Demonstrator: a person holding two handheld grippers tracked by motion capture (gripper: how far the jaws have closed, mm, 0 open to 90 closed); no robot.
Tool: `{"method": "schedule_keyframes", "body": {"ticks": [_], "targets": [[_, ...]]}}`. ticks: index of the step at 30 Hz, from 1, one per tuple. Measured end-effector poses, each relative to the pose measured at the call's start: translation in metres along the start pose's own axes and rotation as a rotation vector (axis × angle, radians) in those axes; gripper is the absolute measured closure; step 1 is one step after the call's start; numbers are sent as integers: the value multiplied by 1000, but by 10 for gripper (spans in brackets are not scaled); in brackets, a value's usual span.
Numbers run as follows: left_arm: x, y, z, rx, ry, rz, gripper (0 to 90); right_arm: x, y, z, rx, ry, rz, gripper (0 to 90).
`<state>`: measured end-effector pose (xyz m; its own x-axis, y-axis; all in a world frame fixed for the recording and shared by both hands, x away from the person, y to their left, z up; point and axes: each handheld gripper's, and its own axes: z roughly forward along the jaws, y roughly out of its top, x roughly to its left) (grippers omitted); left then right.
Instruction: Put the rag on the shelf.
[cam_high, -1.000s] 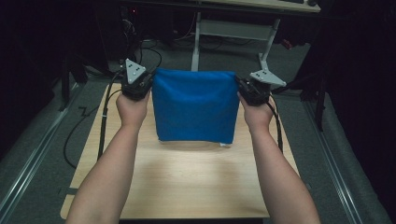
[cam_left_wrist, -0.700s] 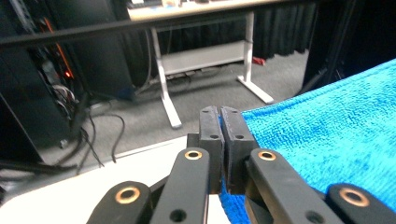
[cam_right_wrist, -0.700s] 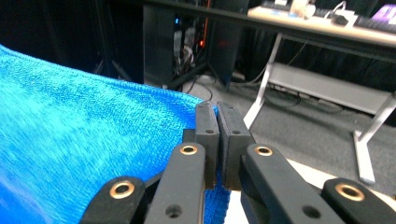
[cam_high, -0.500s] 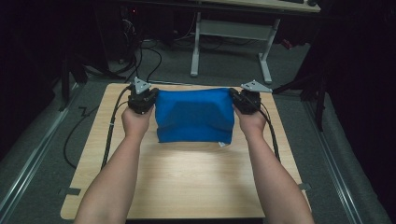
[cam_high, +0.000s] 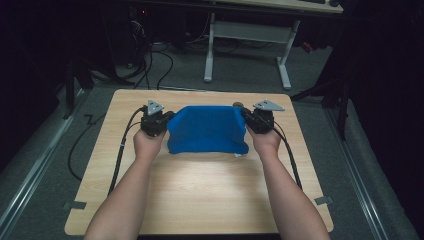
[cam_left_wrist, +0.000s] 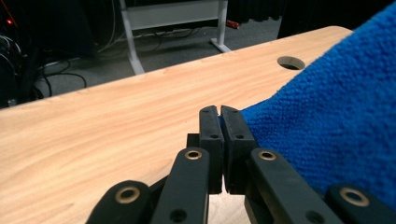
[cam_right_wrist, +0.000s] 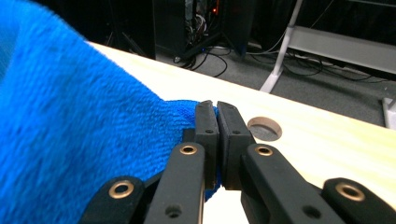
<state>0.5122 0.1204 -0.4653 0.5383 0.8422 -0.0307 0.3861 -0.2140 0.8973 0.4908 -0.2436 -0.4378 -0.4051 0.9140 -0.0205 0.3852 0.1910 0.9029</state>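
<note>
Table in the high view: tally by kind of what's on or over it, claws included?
Blue cloth: 1
Claws: 2, the left claw and the right claw, each shut on a far corner of the cloth
Round cable hole in the tabletop: 1
Total: 4

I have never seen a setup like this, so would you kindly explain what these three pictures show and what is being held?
A person sits at a wooden table and holds a hand-held clamp tool in each hand. The high view looks down from above. The other two views come from small cameras on the tools, looking along their black jaws. The left gripper and the right gripper are each shut on a corner of a blue towel, which hangs stretched between them with its lower edge on the table. The table has a round cable hole.
</note>
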Motion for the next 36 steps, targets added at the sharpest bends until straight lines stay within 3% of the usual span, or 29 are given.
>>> {"method": "schedule_keyframes", "body": {"ticks": [11,19,31,36], "targets": [[-3,-24,5,43,-38,-6,884,1,-24,6,35,16,24,884],[-4,-36,8,53,-42,-20,883,-3,-37,8,46,23,41,883],[-6,-43,8,51,-51,-38,861,-5,-49,7,55,23,64,866],[-4,-42,5,57,-38,-57,804,-8,-48,5,51,14,71,774]]}}
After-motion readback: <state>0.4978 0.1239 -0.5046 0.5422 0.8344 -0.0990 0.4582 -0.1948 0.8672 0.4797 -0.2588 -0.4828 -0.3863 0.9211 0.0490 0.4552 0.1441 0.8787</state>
